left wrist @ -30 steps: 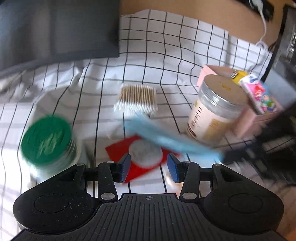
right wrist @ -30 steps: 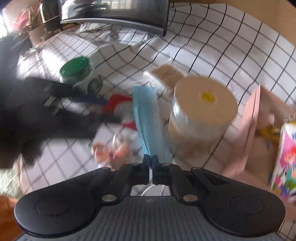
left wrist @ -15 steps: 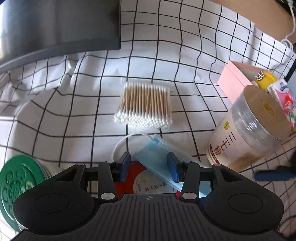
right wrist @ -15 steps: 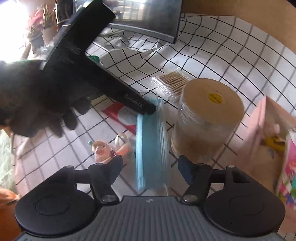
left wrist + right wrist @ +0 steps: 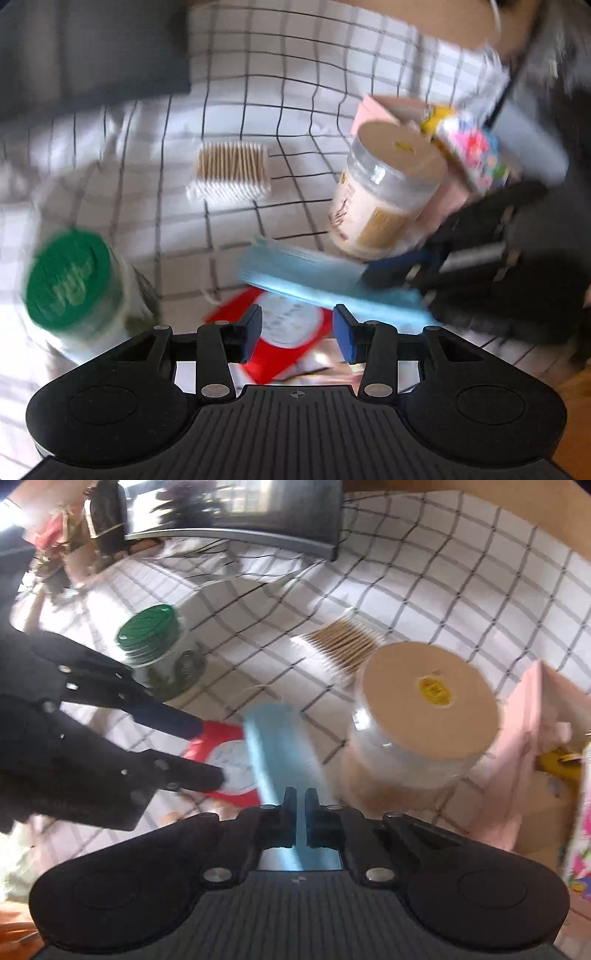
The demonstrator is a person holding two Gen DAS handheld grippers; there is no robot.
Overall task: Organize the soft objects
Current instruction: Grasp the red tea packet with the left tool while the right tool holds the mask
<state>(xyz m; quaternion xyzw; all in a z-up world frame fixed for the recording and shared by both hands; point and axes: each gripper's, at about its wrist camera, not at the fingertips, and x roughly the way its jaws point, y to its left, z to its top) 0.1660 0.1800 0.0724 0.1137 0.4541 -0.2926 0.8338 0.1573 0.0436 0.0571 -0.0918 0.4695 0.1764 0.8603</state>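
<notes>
Right wrist view showed the right gripper [image 5: 301, 818] at lower centre, its jaws pinched nearly together on the near end of a blue face mask [image 5: 275, 753] that ran up the middle of the frame. The left gripper [image 5: 207, 753] reached in from the left edge with its 2 fingers apart and nothing between them, hovering over a red packet [image 5: 218, 740] that lay partly under the mask. In the left wrist view the mask [image 5: 317, 275] stretched from centre towards the right edge, where the right gripper [image 5: 391, 271] clamped it, and the left gripper [image 5: 297, 330] stood half spread at lower centre over the red packet [image 5: 284, 332].

A pink box [image 5: 524, 753] at the right edge (already holding a yellow item and a printed tissue pack, both blurred) looked the likely home for the mask, though that was only a judgement. A tall jar with a tan lid [image 5: 424, 709] stood between mask and box, and a green-lidded jar [image 5: 147, 635] sat at upper left beside a bundle of cotton swabs [image 5: 343, 642] on the checked cloth [image 5: 461, 590].

To do this step well, the right gripper would need to keep its pinch firm, lift the mask high enough to clear the tan-lidded jar, and watch that the trailing ear loop did not snag the packet.
</notes>
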